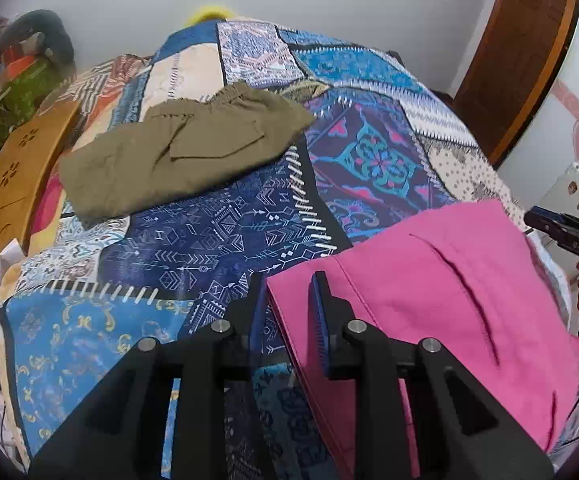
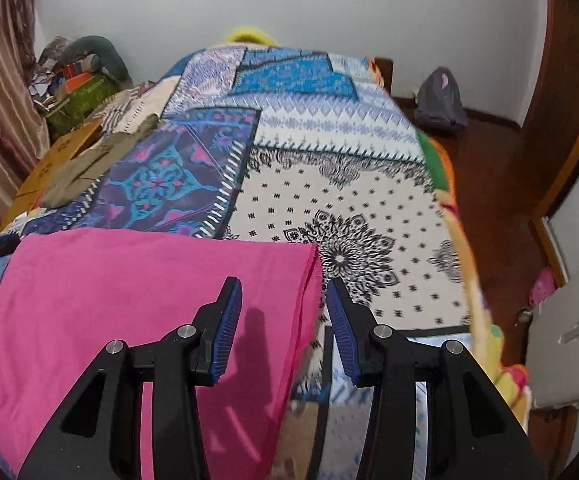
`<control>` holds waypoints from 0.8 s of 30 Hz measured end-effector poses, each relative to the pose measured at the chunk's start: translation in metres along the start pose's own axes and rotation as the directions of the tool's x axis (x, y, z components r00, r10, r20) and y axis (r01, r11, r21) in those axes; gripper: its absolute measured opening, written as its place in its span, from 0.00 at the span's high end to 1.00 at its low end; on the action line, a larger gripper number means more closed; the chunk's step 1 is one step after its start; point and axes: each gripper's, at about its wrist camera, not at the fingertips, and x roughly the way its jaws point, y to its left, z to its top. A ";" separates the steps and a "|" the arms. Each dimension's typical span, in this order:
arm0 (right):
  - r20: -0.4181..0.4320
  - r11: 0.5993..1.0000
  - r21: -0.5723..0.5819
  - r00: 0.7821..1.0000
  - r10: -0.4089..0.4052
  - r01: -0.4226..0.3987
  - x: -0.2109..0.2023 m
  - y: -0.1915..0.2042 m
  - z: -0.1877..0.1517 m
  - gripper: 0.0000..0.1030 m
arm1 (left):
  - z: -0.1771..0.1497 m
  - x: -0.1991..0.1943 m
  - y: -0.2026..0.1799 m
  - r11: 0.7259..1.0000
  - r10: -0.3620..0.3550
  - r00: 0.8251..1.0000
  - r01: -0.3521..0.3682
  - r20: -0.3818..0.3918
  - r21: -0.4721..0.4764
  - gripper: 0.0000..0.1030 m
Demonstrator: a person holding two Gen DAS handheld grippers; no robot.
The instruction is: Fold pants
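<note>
The pink pants (image 2: 137, 300) lie folded on the patchwork bedspread (image 2: 369, 216); both grippers, left (image 1: 285, 300) and right (image 2: 283, 304), straddle their opposite side edges, jaws parted, holding nothing.

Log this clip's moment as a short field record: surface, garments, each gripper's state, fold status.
surface: bed with patchwork bedspread
pink pants: near edge of the bed, lying as a flat layered rectangle
olive pants: farther back on the left, folded, beside a wooden tray
left gripper: open, fingers astride the pink pants' left edge
right gripper: open, fingers astride the right edge
fold status: pink pants look partly folded; neither gripper clamps fabric
</note>
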 end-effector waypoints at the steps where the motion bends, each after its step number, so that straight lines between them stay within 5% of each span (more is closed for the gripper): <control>1: -0.020 1.000 0.005 1.000 0.014 -0.014 0.009 -0.001 -0.001 0.61 | -0.001 0.004 0.000 1.000 0.003 1.000 -0.003 -0.007 0.005 0.79; 8: -0.074 0.995 0.073 0.995 0.070 -0.064 0.040 -0.013 -0.007 0.61 | -0.004 0.016 0.000 1.000 0.005 1.000 -0.005 -0.016 0.014 0.75; 11: -0.079 0.988 0.104 0.989 0.124 -0.116 0.043 -0.017 -0.007 0.76 | -0.004 0.017 0.001 1.000 0.013 1.000 -0.012 -0.014 0.014 0.71; 13: -0.089 0.993 0.085 0.992 0.093 -0.086 0.045 -0.015 -0.007 0.91 | -0.005 0.017 0.001 0.999 0.039 0.999 -0.039 -0.006 0.017 0.62; 22: -0.112 0.993 -0.071 0.988 -0.104 0.097 0.041 0.002 0.000 0.91 | -0.004 -0.001 0.007 0.994 0.105 0.994 -0.105 0.007 0.022 0.61; 24: -0.102 0.995 -0.066 0.991 -0.084 0.078 0.029 0.002 0.004 0.89 | 0.004 -0.017 0.004 0.997 0.077 0.997 -0.077 0.032 0.028 0.61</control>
